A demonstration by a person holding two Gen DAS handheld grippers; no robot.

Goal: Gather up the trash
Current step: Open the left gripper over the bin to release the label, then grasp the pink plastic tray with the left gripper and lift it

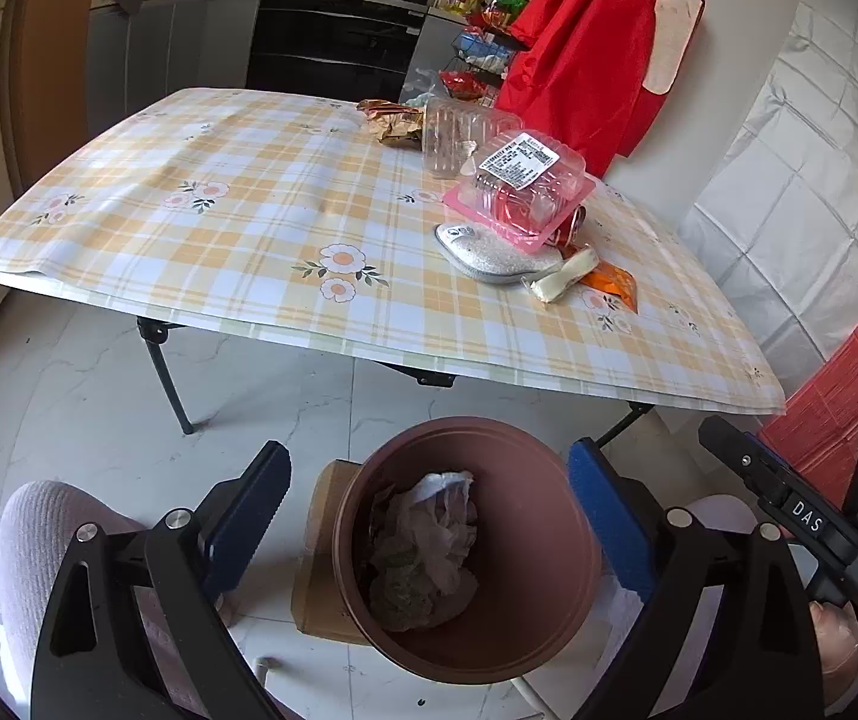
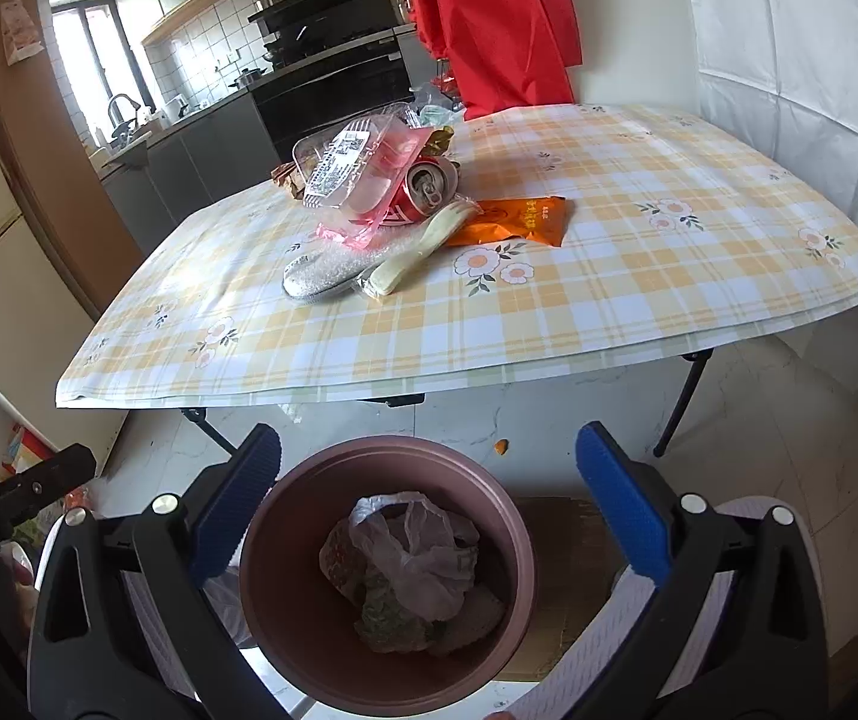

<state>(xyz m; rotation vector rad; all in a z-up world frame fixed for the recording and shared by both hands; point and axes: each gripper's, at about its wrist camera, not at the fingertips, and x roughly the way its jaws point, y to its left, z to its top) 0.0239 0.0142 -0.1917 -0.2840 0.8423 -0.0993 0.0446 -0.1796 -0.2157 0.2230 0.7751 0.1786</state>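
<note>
A brown round bin (image 1: 525,618) (image 2: 285,624) stands on the floor before the table, holding a crumpled plastic bag (image 1: 429,534) (image 2: 417,564) and other scraps. Both grippers hover above it, open and empty: the left gripper (image 1: 429,516), the right gripper (image 2: 429,510). On the checked tablecloth (image 1: 219,240) (image 2: 669,240) lies a trash pile: a clear pink clamshell box (image 1: 519,180) (image 2: 357,174), a red can (image 2: 423,192), a silver pouch (image 1: 489,255) (image 2: 321,273), a cream wrapper (image 1: 561,276) (image 2: 411,252), an orange packet (image 1: 612,282) (image 2: 513,219).
A clear plastic tray (image 1: 450,135) and a brown wrapper (image 1: 390,120) sit at the table's far side. Flat cardboard (image 1: 324,546) (image 2: 567,564) lies under the bin. Folding table legs (image 1: 168,384) (image 2: 684,402) stand close by. A red garment (image 1: 597,48) hangs behind.
</note>
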